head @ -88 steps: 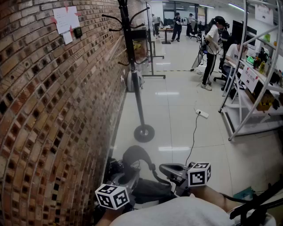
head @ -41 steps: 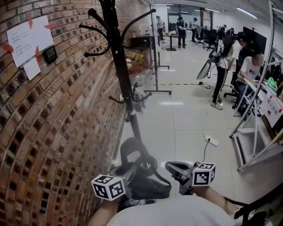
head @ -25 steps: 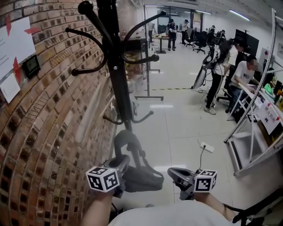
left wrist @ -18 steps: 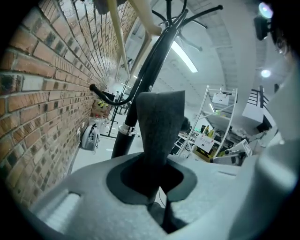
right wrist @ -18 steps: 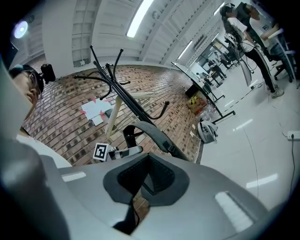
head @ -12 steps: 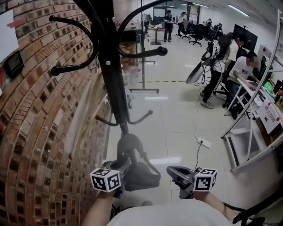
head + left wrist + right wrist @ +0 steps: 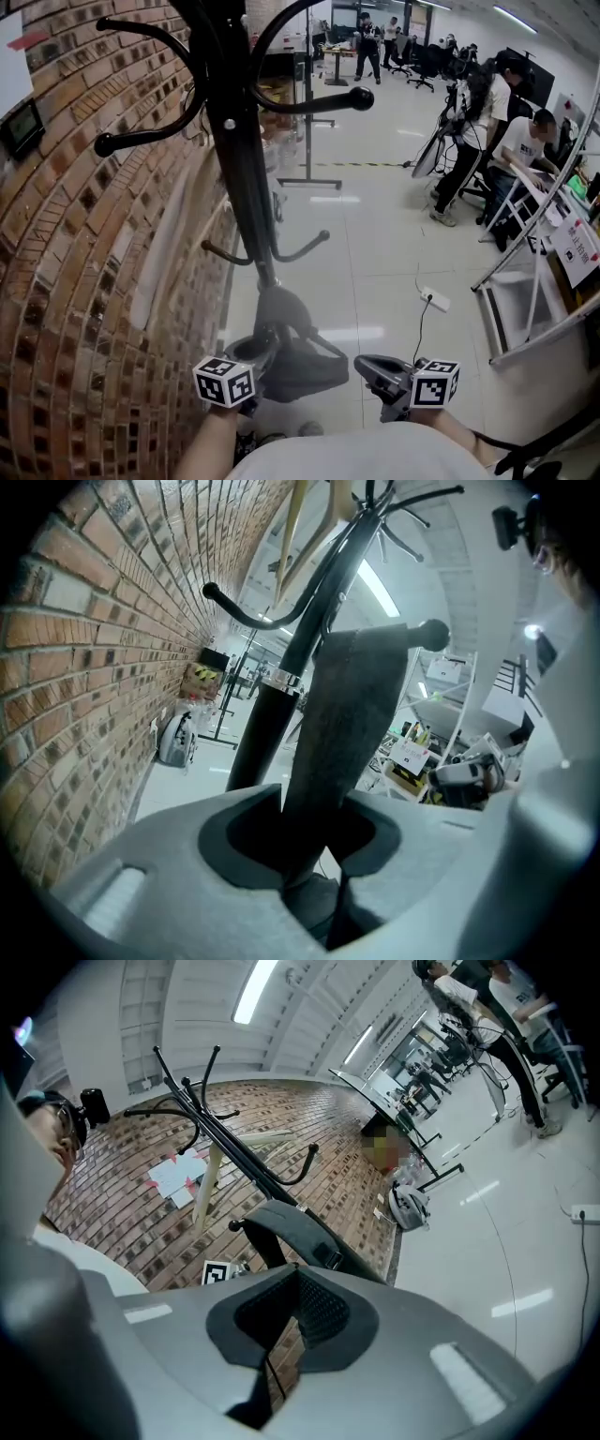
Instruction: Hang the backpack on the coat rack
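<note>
Plainly the backpack (image 7: 305, 361) hangs low beside the rack (image 7: 242, 178), with its strap (image 7: 347, 714) draped over a low hook (image 7: 427, 630). Whether its bottom clears the floor (image 7: 384, 253) cannot be told from above.

The left claw (image 7: 255, 352) sits right at the bag. Its jaws are opening with the strap between them, and the pads do not seem to press on it. The right claw (image 7: 367, 366) waits just beside the bag, its jaws a narrow slit apart with nothing in them.

The chief risk, as I judge it, is at the hook. In the left gripper view the strap lies close to the hook's knobbed end rather than deep at its root. As the weight settles, the strap may creep outward and slip over the knob, and the bag would drop.

A second risk is the claw itself. Drawn back crookedly, a jaw could catch the strap and lift it off again, or set the bag swinging against the brick wall (image 7: 84, 244).

A third is the rack, which is a thin post carrying the load on one side. A tug or a bump from either claw might rock it.

A straight, slow pull back, with the right claw ready under the bag, would guard against all three.
</note>
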The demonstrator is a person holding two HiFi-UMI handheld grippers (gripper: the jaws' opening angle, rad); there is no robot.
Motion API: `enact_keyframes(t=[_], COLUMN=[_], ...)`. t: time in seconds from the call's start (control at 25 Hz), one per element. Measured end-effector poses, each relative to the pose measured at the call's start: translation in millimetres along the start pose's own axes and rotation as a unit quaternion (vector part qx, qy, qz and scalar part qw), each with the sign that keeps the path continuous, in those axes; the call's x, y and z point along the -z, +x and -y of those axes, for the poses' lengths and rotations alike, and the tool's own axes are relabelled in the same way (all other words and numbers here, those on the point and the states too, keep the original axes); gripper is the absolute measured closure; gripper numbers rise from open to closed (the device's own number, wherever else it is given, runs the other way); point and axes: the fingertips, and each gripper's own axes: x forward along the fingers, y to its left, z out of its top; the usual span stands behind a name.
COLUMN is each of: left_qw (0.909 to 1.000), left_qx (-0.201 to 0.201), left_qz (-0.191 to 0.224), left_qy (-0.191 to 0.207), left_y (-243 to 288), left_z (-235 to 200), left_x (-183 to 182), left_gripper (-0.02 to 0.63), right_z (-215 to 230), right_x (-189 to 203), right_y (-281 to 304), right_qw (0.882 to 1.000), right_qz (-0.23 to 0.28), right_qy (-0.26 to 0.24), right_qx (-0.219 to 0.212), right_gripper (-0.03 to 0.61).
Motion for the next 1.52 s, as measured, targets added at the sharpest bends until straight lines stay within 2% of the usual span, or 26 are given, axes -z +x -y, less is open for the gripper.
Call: enact_keyframes(t=[0.24,0.4,0.68,0.8,0.88,1.0,1.08,1.2,1.36,1.52], left_qw=[0.9997,0.9996,0.9975,0.9970,0.9968,0.9948,0.9933,0.9919,0.9925,0.9929], left_qx=[-0.022,-0.024,-0.040,-0.034,-0.022,-0.009,-0.016,-0.020,-0.005,-0.006], left_qz=[0.007,0.008,0.046,0.059,0.065,0.083,0.088,0.088,0.084,0.075], left_qy=[0.002,-0.014,-0.035,-0.036,-0.041,-0.058,-0.073,-0.089,-0.089,-0.092], left_y=[0,-4,-49,-70,-85,-113,-132,-156,-181,-211], left_z=[-7,-7,12,44,71,110,135,182,252,306], left_x=[2,5,6,11,20,39,59,93,129,167], left_gripper=[0.411,0.333,0.328,0.372,0.481,0.577,0.612,0.612,0.612,0.612], right_z=[-2,-5,-22,-34,-44,-62,-75,-90,-105,-147], right_x=[11,14,30,43,54,76,99,143,196,225], right_y=[-1,-10,-36,-54,-68,-89,-105,-133,-156,-176], right_qw=[1.000,1.000,1.000,0.999,0.999,0.998,0.997,0.996,0.993,0.989], right_qz=[-0.010,-0.007,-0.008,-0.007,-0.006,-0.008,-0.013,-0.027,-0.057,-0.082], right_qy=[-0.005,-0.005,-0.015,-0.019,-0.024,-0.031,-0.031,-0.019,0.006,-0.003], right_qx=[-0.005,-0.007,-0.022,-0.034,-0.043,-0.060,-0.073,-0.087,-0.104,-0.127], right_gripper=[0.580,0.580,0.580,0.580,0.580,0.580,0.580,0.580,0.580,0.580])
